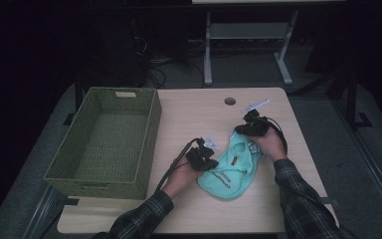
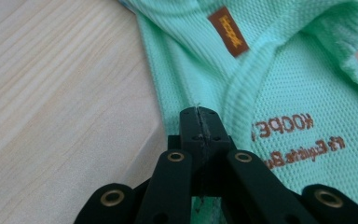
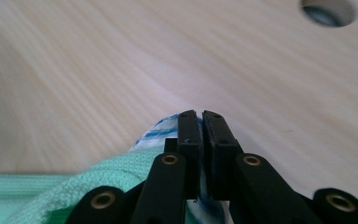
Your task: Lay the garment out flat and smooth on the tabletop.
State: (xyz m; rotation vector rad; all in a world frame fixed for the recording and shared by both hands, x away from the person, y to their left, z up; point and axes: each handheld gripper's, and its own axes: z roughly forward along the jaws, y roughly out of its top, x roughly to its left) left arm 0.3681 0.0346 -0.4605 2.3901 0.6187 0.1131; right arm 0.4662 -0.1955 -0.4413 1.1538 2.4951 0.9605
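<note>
A mint-green knit garment (image 1: 229, 169) lies on the light wooden table (image 1: 189, 119), right of a woven green basket (image 1: 104, 142). The left gripper (image 2: 199, 122) clamps its near-left edge; the right gripper (image 3: 200, 128) pinches its far edge.

A woven green basket (image 1: 107, 142) sits on the left part of my table (image 1: 194, 209), long side running away from me, its near end hanging past the table's left edge; a pale tag (image 1: 125, 94) shows on its far rim. A round cable hole (image 1: 230, 101) is cut in the light wood top near the far edge. Beyond the table I see grey floor, the grey legs of another desk (image 1: 248, 35), and a tangle of dark cables (image 1: 154, 64) in the shadow.
</note>
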